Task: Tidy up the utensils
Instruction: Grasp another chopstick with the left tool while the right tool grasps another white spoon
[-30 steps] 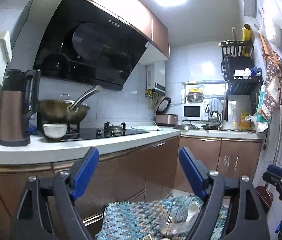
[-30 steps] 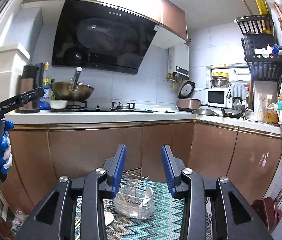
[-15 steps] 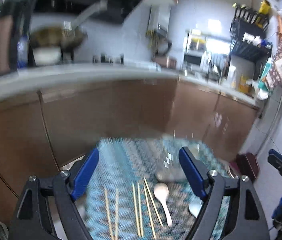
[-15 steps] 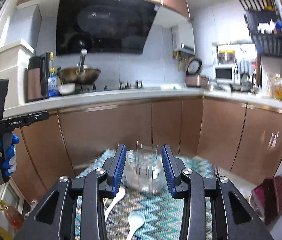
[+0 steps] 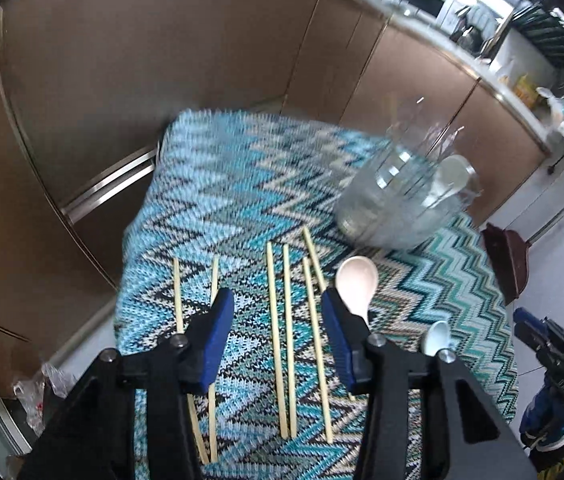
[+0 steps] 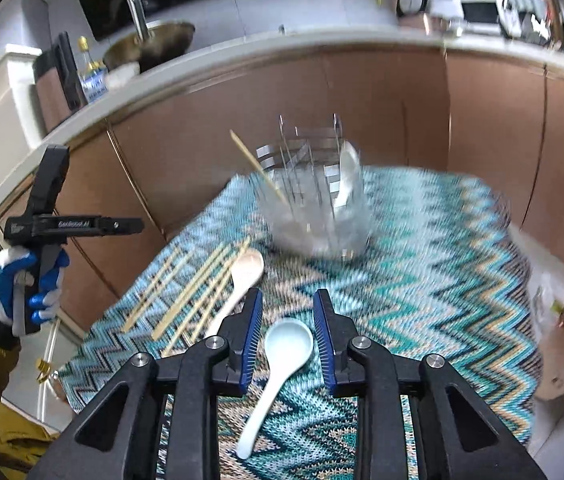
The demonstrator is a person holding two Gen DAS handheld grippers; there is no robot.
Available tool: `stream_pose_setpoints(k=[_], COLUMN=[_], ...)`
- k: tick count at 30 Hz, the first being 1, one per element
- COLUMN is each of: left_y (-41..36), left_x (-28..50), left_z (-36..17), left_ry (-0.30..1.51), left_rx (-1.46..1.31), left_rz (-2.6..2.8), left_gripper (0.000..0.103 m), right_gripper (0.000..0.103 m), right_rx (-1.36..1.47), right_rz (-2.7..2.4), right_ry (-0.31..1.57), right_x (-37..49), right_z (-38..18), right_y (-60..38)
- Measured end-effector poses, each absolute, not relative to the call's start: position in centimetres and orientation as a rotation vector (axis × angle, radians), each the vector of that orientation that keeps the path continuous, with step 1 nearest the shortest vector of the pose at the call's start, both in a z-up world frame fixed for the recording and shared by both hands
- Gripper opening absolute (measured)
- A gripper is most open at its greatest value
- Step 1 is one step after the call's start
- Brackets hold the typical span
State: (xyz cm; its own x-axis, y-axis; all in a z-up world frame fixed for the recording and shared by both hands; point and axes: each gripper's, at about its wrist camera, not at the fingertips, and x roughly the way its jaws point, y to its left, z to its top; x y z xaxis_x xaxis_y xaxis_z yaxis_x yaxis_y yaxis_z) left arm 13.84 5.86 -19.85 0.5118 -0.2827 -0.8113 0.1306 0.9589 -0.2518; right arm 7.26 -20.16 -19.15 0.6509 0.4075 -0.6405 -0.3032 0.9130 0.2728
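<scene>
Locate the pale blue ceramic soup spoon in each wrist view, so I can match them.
Left wrist: pale blue ceramic soup spoon at lower right, only its bowl showing behind the left gripper.
Right wrist: spoon at bottom centre, between the right gripper's fingers.
Shared landmark: clear glass utensil holder on the zigzag cloth.

home kitchen | brown cabinets (image 6: 282, 100), wok (image 6: 150, 42) on counter, microwave (image 6: 479, 12)

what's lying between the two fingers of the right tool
In the right wrist view, the pale blue spoon lies between the open right tool's fingers, bowl on the zigzag cloth, not gripped.
</scene>
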Motion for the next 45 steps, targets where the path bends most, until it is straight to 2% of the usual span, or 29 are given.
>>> stream_pose_setpoints(k=[4,12,14,34,41,45], left_y=[5.4,4.1,3.8,3.4,3.9,4.1], left_x=[16.3,20.2,20.7,23.2,23.2,23.0], left_z=[-21.7,-25.0,-25.6,-28.5,-28.6,-28.5], left_ry=[1.068,1.172,1.193,1.298,1.294,1.277], left_rx=[-0.172,-0.179,-0.180,-0.170,-0.177,-0.192], left_rz=[-0.260,-0.276,-0.278,-0.271,-0.260,-0.253], left_gripper=[0.042,0.031,0.027,0.017,0.006,0.005], right_gripper=[0.025,0.025,0.025,0.025,0.015,0.007], right_rx=[0.153,0.145,0.143,0.122,0.111,0.081], right_rz=[0.431,0.511,0.527,0.645,0.719,0.743], right_ry=[0.836,0.927,0.942,1.035,1.069,1.076], right_x=[9.1,11.7,12.1,15.0,16.1,16.1], right_z=[-22.2,-25.6,-26.0,-28.4,-28.9,-28.6], right_y=[-20.3,-19.7,-19.7,-19.7,-19.2,-18.6])
